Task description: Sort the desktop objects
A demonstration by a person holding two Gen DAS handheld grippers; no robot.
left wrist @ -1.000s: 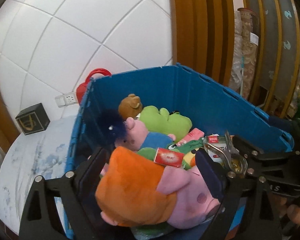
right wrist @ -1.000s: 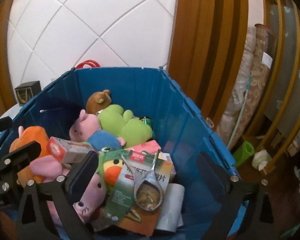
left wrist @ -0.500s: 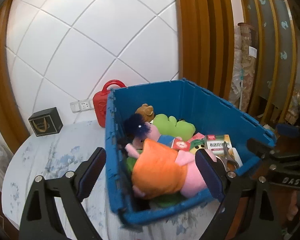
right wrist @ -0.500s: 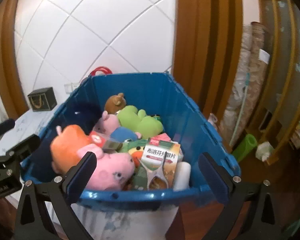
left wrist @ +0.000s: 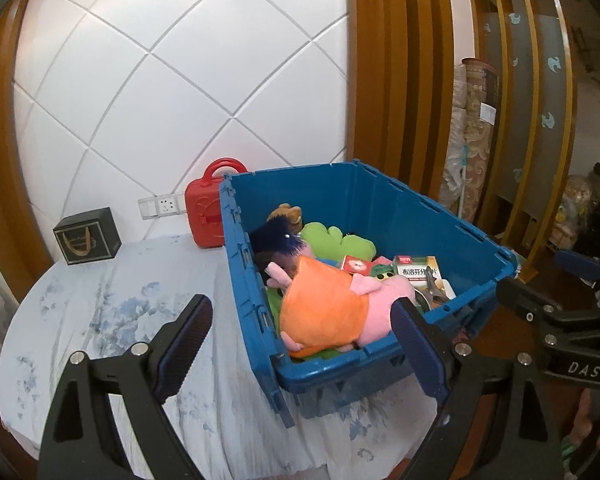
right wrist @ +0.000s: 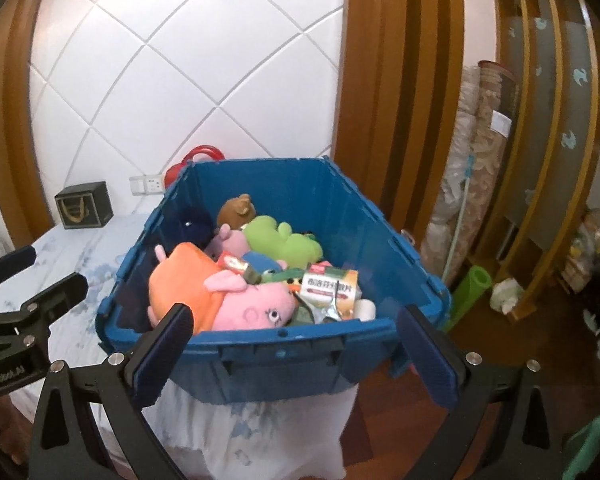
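I have both tools spread wide and gripping nothing: the left tool (left wrist: 302,342) hangs over the cloth-covered surface (left wrist: 112,320) with the near left corner of the blue bin (left wrist: 384,216) between its fingers, and the right tool (right wrist: 294,354) sits square before the bin's (right wrist: 284,338) near wall, its fingers (right wrist: 162,354) straddling that rim from outside. Everything to sort lies ahead of the tools, inside the bin. Nearest the left tool is the pig plush (left wrist: 332,308) in its orange dress, lying on its side against the near wall; from the right tool I see its pink face (right wrist: 256,308) just past the left finger. Beyond it ahead lie a green plush (right wrist: 284,240), a brown bear (right wrist: 238,210) and a dark fuzzy ball (left wrist: 278,240) toward the far left corner. Ahead and to the right of the right tool a medicine box (right wrist: 331,290) leans on the pile, a white roll (right wrist: 366,309) beside it against the near wall, and a small red box (left wrist: 356,265) rests on the plush. Off to the left of both tools, on the surface outside the bin, stand a red case (left wrist: 206,212) touching the bin's far corner and a black box (left wrist: 87,236) well apart from it, by the tiled wall
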